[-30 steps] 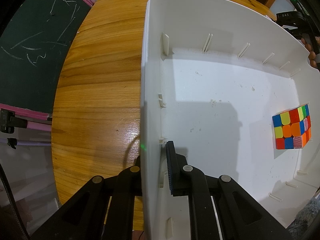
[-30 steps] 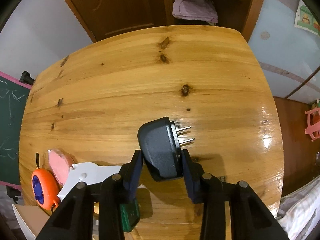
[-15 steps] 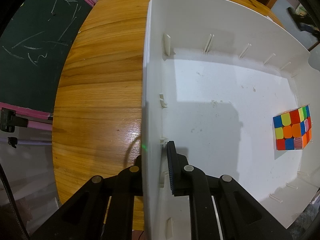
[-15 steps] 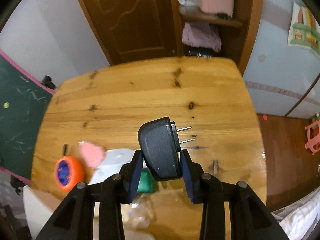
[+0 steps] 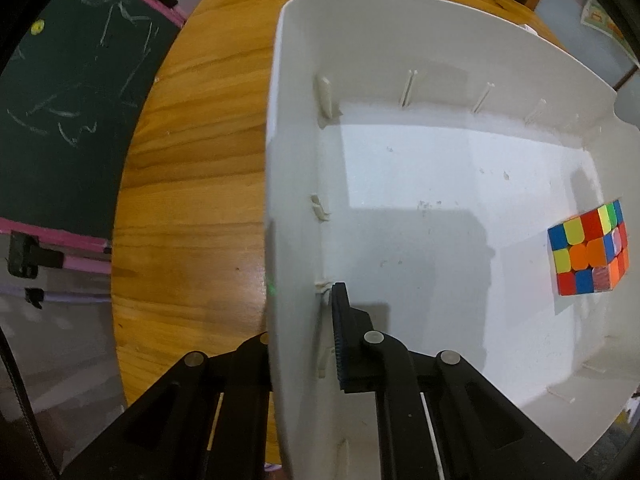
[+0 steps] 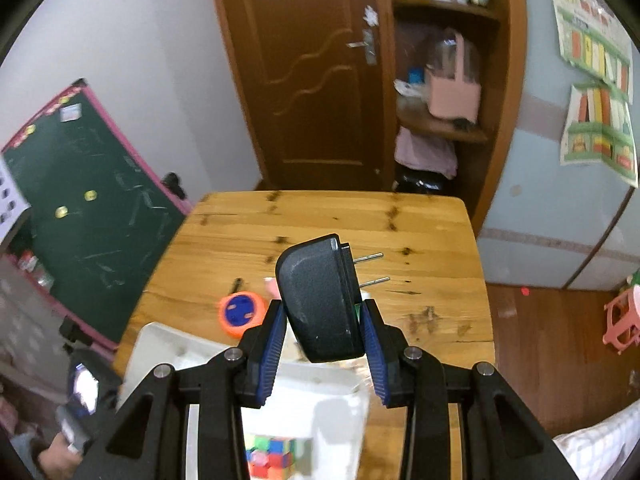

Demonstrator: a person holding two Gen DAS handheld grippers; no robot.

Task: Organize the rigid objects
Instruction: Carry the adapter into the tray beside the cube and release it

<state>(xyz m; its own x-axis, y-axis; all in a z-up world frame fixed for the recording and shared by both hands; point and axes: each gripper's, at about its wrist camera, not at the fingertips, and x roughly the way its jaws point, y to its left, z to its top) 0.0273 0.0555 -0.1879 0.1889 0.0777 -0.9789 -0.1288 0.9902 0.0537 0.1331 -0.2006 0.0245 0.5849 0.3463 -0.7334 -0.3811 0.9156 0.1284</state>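
Clamping the white bin's (image 5: 296, 160) side wall, the left gripper (image 5: 304, 320) looks onto a puzzle cube (image 5: 586, 254) inside; only the right view shows the right gripper (image 6: 322, 334) gripping a black plug adapter (image 6: 320, 300) above the table (image 6: 420, 232), the cube there blurred.

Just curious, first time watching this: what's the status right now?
Left gripper clamped on white bin wall. Right gripper holds black plug adapter above table. Puzzle cube already in bin. Nothing blocking.
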